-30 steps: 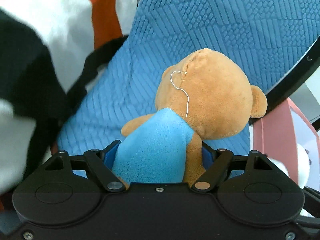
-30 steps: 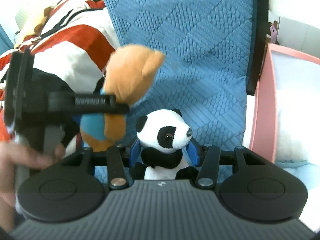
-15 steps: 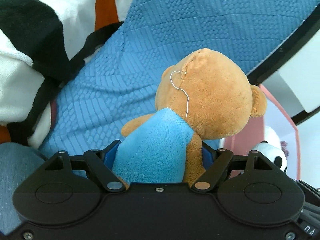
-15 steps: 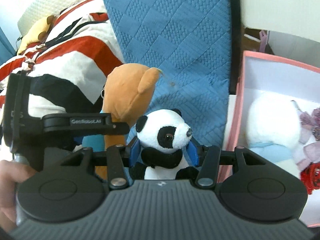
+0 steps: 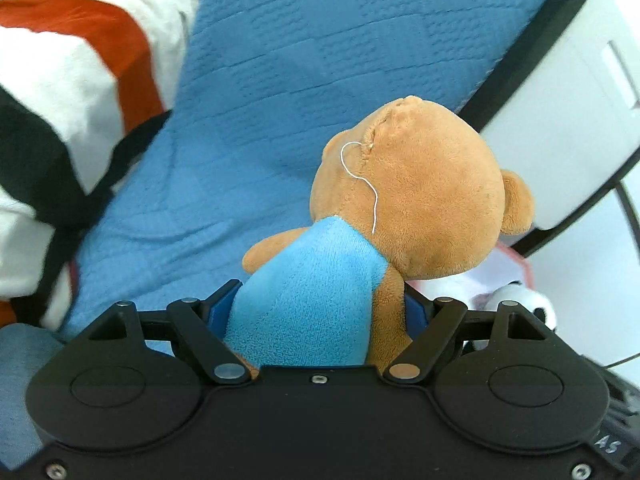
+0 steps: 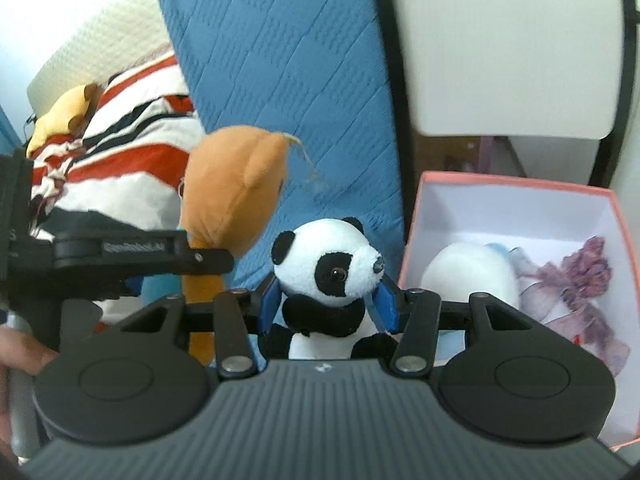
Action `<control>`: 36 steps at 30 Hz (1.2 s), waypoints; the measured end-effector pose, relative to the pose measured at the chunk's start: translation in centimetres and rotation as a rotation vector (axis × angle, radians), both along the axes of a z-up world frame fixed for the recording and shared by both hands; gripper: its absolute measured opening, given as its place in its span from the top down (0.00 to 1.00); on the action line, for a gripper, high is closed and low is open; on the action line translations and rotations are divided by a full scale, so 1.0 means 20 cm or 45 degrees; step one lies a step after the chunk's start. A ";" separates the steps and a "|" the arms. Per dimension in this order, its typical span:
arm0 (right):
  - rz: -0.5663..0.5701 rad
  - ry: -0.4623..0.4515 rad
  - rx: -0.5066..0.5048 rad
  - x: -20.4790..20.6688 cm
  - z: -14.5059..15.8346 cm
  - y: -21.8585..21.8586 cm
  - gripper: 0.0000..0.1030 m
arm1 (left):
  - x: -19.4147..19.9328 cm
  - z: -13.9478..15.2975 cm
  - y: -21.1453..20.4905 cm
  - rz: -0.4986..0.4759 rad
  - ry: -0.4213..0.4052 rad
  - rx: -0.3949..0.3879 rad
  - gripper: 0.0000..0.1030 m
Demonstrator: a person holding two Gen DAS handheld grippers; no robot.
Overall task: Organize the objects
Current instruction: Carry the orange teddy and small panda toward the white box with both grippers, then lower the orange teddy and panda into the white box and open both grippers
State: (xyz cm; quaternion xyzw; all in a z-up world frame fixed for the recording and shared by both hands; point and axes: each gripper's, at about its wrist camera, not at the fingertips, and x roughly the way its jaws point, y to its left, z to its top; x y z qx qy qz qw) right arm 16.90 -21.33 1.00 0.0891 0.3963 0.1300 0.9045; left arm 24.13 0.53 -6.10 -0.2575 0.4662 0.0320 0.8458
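Observation:
My left gripper [image 5: 316,308] is shut on a brown teddy bear [image 5: 412,196] in a light blue shirt, held above the blue quilted bed cover [image 5: 280,60]. The bear also shows in the right wrist view [image 6: 232,196], left of the panda. My right gripper [image 6: 326,300] is shut on a small panda plush [image 6: 324,268], held just left of an open pink box [image 6: 520,184]. The box holds a white plush [image 6: 472,272] and purple fabric [image 6: 580,276]. The panda's head peeks into the left wrist view [image 5: 524,304].
A red, white and black striped blanket [image 5: 72,76] lies left on the bed. A yellow plush [image 6: 64,116] lies on it further back. A white cabinet [image 6: 500,40] with a black frame stands behind the box.
Both grippers have swung right with their toys, away from the blanket toward the bed edge. The pink box has come into fuller view, with its contents showing.

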 end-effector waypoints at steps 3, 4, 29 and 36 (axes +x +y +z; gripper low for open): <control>-0.025 -0.021 0.008 0.00 0.05 -0.07 0.49 | 0.04 0.08 -0.06 -0.019 -0.028 -0.041 0.24; -0.036 -0.030 0.011 0.00 0.07 -0.09 0.49 | 0.05 0.10 -0.09 -0.025 -0.033 -0.041 0.24; -0.308 -0.129 0.044 -0.13 0.11 -0.81 0.49 | 0.29 0.26 -0.92 -0.255 -0.139 0.090 0.23; -0.364 -0.065 0.020 -0.19 -0.03 -0.94 0.49 | 0.28 0.15 -1.06 -0.304 -0.080 0.114 0.23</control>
